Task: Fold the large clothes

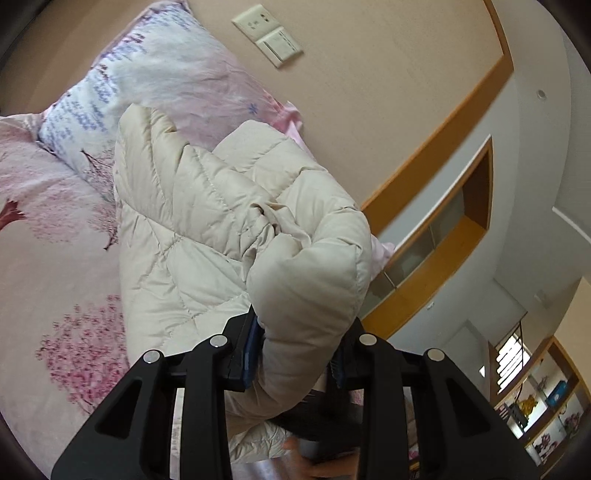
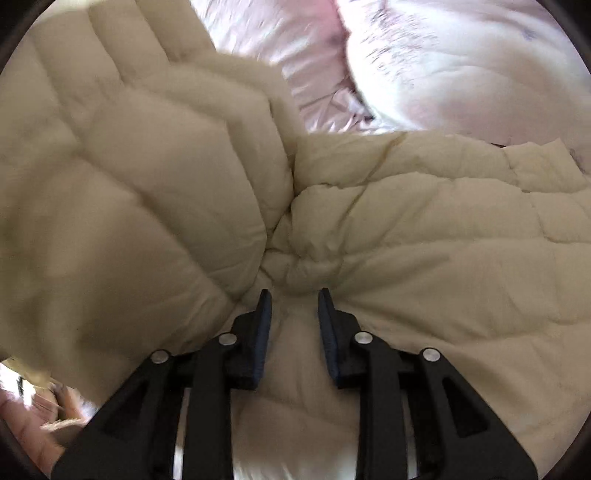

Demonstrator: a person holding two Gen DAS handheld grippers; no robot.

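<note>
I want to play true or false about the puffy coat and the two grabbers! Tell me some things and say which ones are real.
1. The left gripper is pinching a thick roll of the cream puffy coat. True.
2. The coat is bright blue. False: it is cream.
3. The bed sheet has pink blossom trees on it. True.
4. The right gripper is pointing at a bare floor. False: its fingers are apart and it points at the quilted coat, with a fold bunched between them.
5. A pillow lies on the bed behind the coat. True.
6. The wall above the pillow is bare. False: a switch panel is on it.
</note>
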